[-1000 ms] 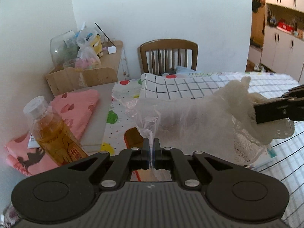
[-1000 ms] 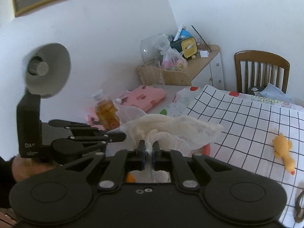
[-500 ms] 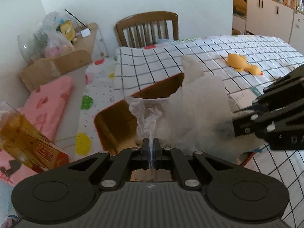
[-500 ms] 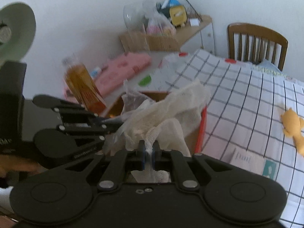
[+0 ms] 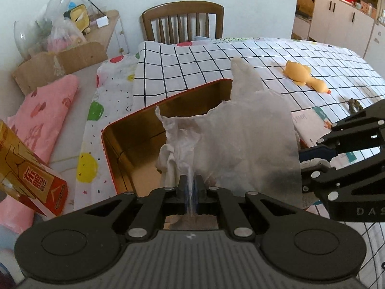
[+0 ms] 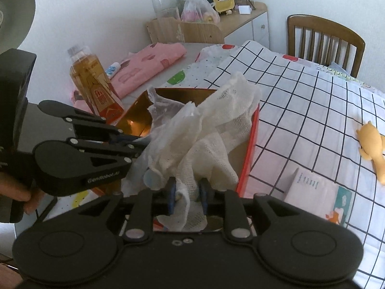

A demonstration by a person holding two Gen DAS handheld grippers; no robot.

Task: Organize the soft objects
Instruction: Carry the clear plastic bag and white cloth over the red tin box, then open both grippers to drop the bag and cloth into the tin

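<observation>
Gauze cloth (image 6: 216,130) hangs over the tin (image 5: 134,130) — left gripper (image 5: 191,187) pinches its plastic wrap (image 5: 250,130); right gripper (image 6: 187,192) seems part-open — lower fully before releasing.

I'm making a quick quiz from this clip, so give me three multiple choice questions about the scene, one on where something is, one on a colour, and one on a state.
1. Where does the yellow duck toy lie?
A. on the checked cloth
B. inside the tin box
C. on the chair

2. What colour is the rim of the tin box?
A. blue
B. red
C. green

3. What is the left gripper doing?
A. open over the bottle
B. shut on nothing
C. shut on the clear plastic wrap

Answers: 1 A, the duck rests on the black-gridded cloth beyond the box. 2 B, a red edge runs round the gold interior. 3 C, its jaws pinch the wrap's edge above the box, with the white gauze cloth bundled in it.
</observation>
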